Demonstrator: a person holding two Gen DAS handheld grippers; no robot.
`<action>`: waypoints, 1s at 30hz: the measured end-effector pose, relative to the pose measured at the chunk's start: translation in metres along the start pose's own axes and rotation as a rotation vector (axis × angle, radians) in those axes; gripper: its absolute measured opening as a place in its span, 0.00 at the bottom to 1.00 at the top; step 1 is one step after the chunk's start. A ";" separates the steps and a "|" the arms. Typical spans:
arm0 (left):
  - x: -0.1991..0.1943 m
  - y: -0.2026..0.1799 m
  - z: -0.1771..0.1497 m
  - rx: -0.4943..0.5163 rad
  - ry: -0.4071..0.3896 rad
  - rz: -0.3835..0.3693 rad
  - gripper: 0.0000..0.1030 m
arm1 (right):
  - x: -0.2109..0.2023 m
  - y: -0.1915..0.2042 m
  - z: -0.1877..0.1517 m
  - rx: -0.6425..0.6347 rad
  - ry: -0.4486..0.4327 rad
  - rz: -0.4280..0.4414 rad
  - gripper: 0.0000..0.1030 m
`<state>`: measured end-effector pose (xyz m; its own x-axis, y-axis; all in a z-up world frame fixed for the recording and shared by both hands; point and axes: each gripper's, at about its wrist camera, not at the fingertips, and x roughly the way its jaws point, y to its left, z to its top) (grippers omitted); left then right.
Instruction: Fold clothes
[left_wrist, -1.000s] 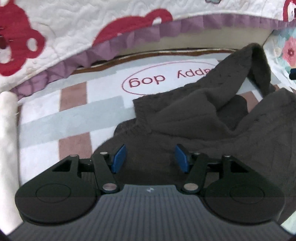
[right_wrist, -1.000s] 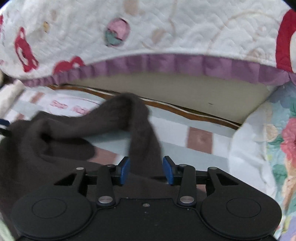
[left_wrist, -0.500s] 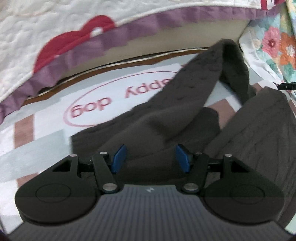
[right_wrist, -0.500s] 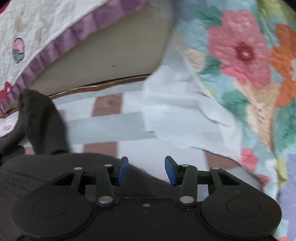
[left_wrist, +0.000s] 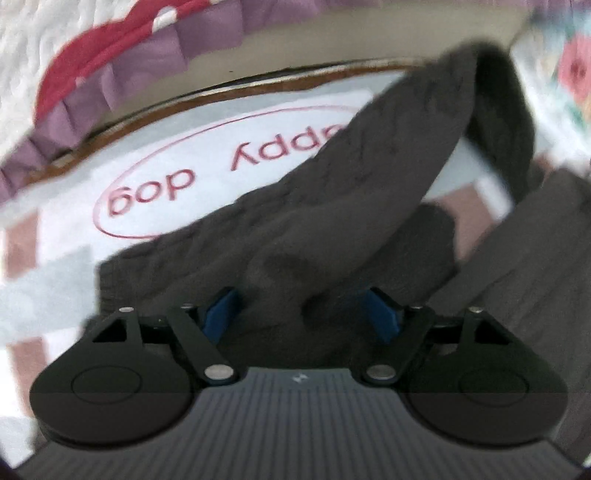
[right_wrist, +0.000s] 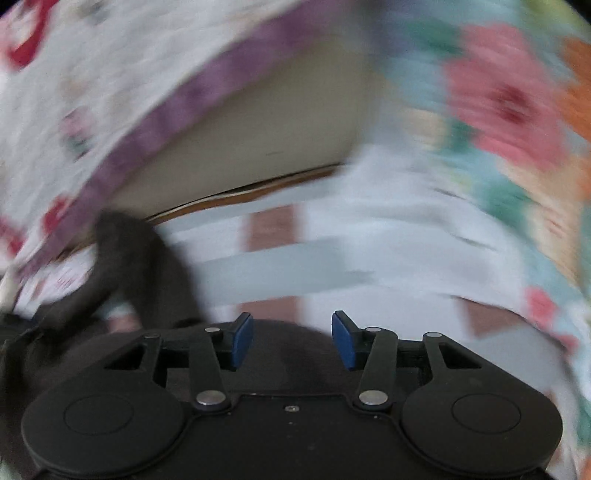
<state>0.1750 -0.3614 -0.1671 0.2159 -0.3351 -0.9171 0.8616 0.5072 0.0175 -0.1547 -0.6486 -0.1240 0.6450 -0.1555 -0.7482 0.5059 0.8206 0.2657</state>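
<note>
Left wrist view first: the left gripper (left_wrist: 301, 314) sits low over a dark brown sweater (left_wrist: 332, 229), its blue pads (left_wrist: 221, 314) spread wide with knit fabric bunched between them. Whether either pad touches the cloth I cannot tell; nothing is pinched. The sweater lies rumpled on a striped mat (left_wrist: 55, 280), white with grey and brown bands. One sleeve (left_wrist: 491, 99) humps up into an arch at the far right, with the mat showing beneath it. A red oval logo (left_wrist: 207, 181) reading "dog" and part of another word, upside down, is half covered by the sweater's edge. Behind the mat runs a quilt (left_wrist: 147, 62) with a purple ruffle and a red patch, and a floral cloth (left_wrist: 569, 74) shows at the far right, blurred. No box, basket or bin shows here; the sweater lies on the mat.

Right wrist view now, and it is heavily smeared. The right gripper (right_wrist: 291, 339) has its pads (right_wrist: 242, 336) parted wide, gripping nothing. The sweater (right_wrist: 280, 365) lies under and just in front of the pads, its edge ending right there on the mat (right_wrist: 280, 266). The sleeve (right_wrist: 144, 266) rises at the left. The quilt (right_wrist: 166, 107) slants across the top left, and the floral cloth (right_wrist: 509, 107) fills the right, its white edge draped onto the mat.
</note>
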 end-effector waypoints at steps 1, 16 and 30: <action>0.000 -0.003 -0.002 0.020 -0.002 0.047 0.75 | 0.003 0.013 0.004 -0.038 0.004 0.022 0.51; 0.000 0.011 -0.005 -0.093 -0.071 0.112 0.25 | 0.092 0.107 0.009 -0.281 0.040 0.012 0.07; -0.093 0.040 0.062 -0.147 -0.594 0.277 0.20 | -0.054 0.070 0.124 -0.282 -0.212 -0.107 0.07</action>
<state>0.2177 -0.3593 -0.0559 0.6721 -0.5359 -0.5110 0.6759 0.7258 0.1279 -0.0837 -0.6510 0.0101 0.7163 -0.3350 -0.6121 0.4183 0.9083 -0.0075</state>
